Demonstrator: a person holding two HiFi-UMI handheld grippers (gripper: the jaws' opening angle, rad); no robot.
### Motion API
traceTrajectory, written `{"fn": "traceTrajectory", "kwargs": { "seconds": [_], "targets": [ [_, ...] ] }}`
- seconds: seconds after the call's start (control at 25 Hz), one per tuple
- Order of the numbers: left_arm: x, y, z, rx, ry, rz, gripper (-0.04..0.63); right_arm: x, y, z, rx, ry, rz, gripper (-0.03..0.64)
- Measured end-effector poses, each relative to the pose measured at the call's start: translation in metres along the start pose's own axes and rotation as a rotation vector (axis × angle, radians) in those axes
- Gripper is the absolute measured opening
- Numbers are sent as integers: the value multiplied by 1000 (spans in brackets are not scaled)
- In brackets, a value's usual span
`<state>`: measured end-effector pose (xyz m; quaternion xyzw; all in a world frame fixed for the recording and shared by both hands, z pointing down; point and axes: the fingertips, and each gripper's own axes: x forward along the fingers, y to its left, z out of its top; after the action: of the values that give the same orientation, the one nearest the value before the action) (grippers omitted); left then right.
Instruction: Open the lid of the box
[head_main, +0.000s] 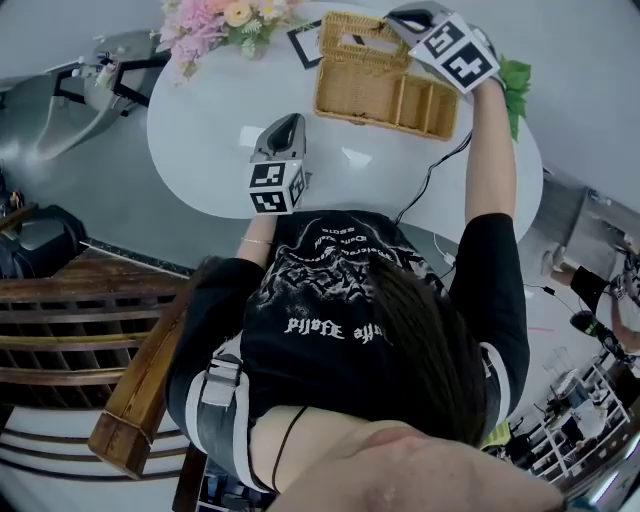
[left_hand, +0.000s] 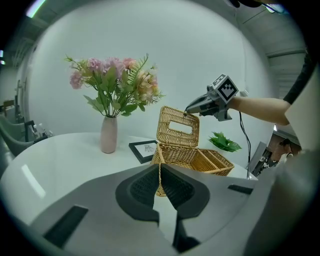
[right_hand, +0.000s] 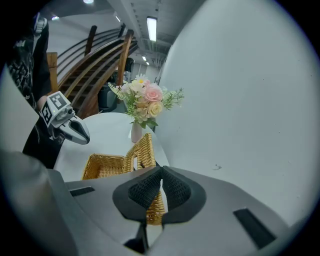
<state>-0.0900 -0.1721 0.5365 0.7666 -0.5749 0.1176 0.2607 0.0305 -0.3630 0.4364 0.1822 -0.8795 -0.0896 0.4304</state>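
On the left side of the white worktop (head_main: 200, 150) are pink flowers (head_main: 215, 22) in a vase (left_hand: 108, 135). Nothing over there is in the way. Next come the left tongs (left_hand: 159, 170). They hang low over the near part of the worktop, close to the person. They are pressed together and hold nothing. They point at the box but are well apart from it. A little black picture frame (left_hand: 145, 149) lies just beside the left end of the box. The box (head_main: 400, 100) is a woven basket. It sits on the far side of the worktop, with its long side going left to right. Its lid (left_hand: 177, 127) is up. It stands almost straight on the far side of the box, above the left part, and you can see into the box. The right tongs (right_hand: 161, 172) are much nearer to it than the left ones. They reach in from the right and look to be pinching the top edge of the lid. I think the opening is almost done. What is left is to tip the lid a bit more, away from the person, or to let go of it. To the right of the box lies a green leaf (left_hand: 223, 142). A thin black wire (head_main: 425, 185) runs over the worktop near the right arm. Neither is in the way of the lid.
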Motion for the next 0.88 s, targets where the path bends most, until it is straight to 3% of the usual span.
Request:
{"fn": "traceTrajectory", "kwargs": {
  "seconds": [0.88],
  "targets": [
    [34,12,5,-18,32,19,28,53,-35,-27,32,73,82,34]
  ]
}}
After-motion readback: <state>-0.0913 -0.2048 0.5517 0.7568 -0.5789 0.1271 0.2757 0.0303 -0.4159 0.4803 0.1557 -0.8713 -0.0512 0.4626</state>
